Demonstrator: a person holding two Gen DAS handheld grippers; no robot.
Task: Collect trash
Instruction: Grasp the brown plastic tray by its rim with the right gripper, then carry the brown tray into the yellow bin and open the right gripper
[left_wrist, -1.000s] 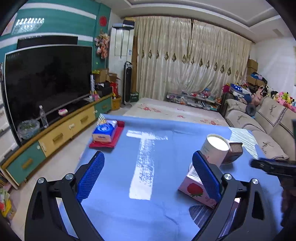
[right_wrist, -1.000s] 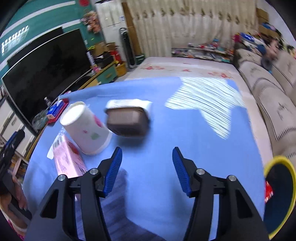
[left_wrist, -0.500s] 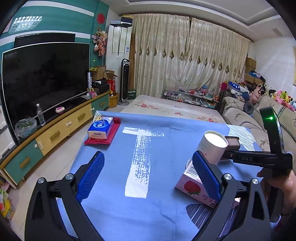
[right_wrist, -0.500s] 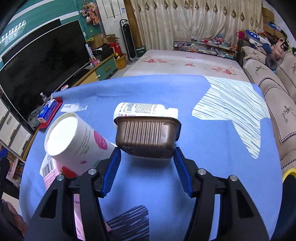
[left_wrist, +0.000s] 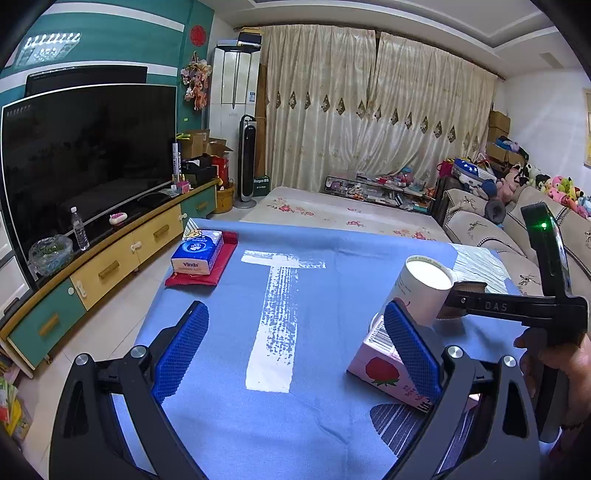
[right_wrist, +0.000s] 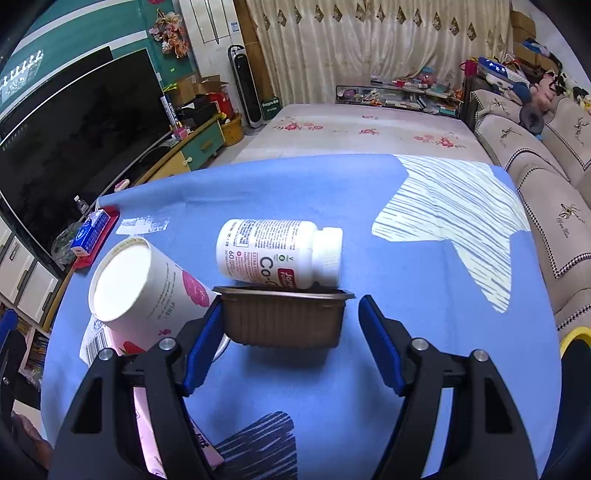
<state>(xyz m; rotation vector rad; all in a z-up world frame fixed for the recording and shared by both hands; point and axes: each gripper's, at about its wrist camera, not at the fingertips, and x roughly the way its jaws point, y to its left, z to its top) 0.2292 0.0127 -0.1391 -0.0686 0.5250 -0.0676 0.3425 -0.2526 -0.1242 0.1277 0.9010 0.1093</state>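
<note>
Right tongs: I see them opening, straddling the brown tray; left pad at its side wall, right pad clear of it.
Brown tray: ribbed plastic, on the blue table; I cannot see what is in it.
Pill bottle: white, capped, on its side just behind the tray.
Paper cup: tipped, propped on the pink carton, mouth towards me; inside looks plain white.
Pink carton: flat on the table under the cup.
Left tongs: spread wide over the table, nothing between them.
Tissue pack: on a red cloth at the far left corner.
Yellow-rimmed bin: off the table's right edge; I cannot tell its contents.
</note>
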